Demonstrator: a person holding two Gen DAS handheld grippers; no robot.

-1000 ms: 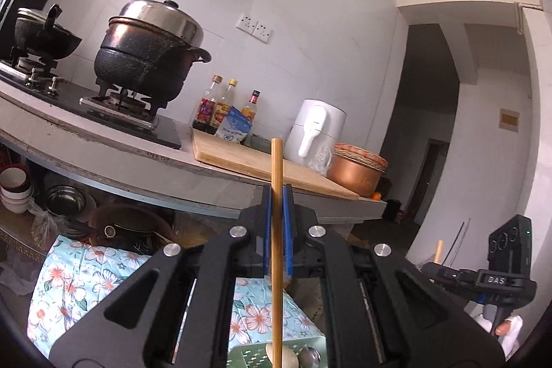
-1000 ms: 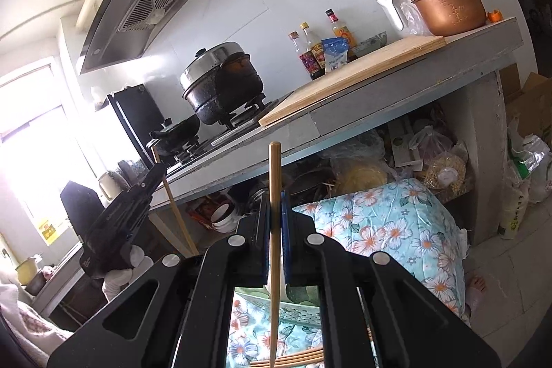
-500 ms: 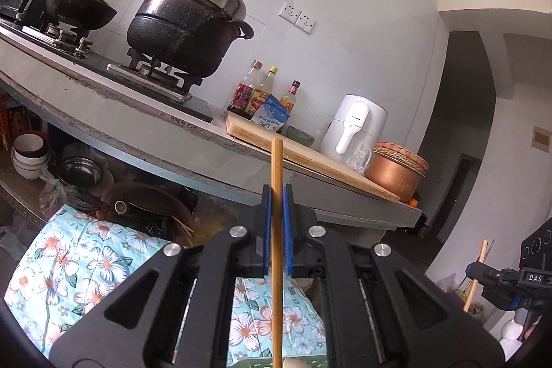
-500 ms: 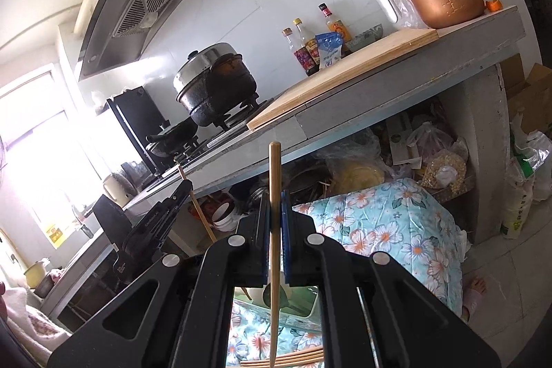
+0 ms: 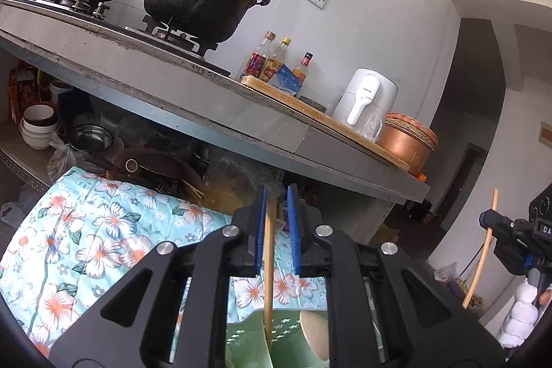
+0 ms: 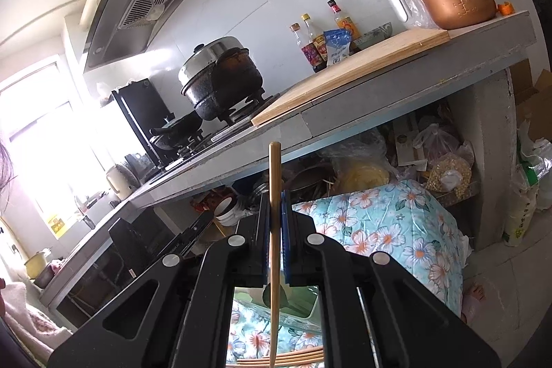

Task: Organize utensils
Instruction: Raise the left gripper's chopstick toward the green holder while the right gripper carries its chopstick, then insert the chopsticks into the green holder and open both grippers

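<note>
We held a chopstick (image 5: 268,268) loosely between the spread fingers of our left gripper (image 5: 275,230), its lower end reaching into a green perforated basket (image 5: 248,344) where a pale cup (image 5: 315,338) lay tipped on its side. Our right gripper (image 6: 275,230) had its blue-padded fingers pinched on a second chopstick (image 6: 274,230), held upright above the same basket (image 6: 303,302), with more chopsticks (image 6: 293,359) lying flat on the floral cloth (image 6: 396,230) below. The gripper bodies hid most of the basket, so we could not make out what else it held. On the tabletop (image 5: 241,119) behind stood a lidded black pot (image 5: 203,2), sauce bottles (image 5: 276,62), a white appliance (image 5: 365,102) and a copper bowl (image 5: 405,147). The shelf beneath was cluttered and dim.
</note>
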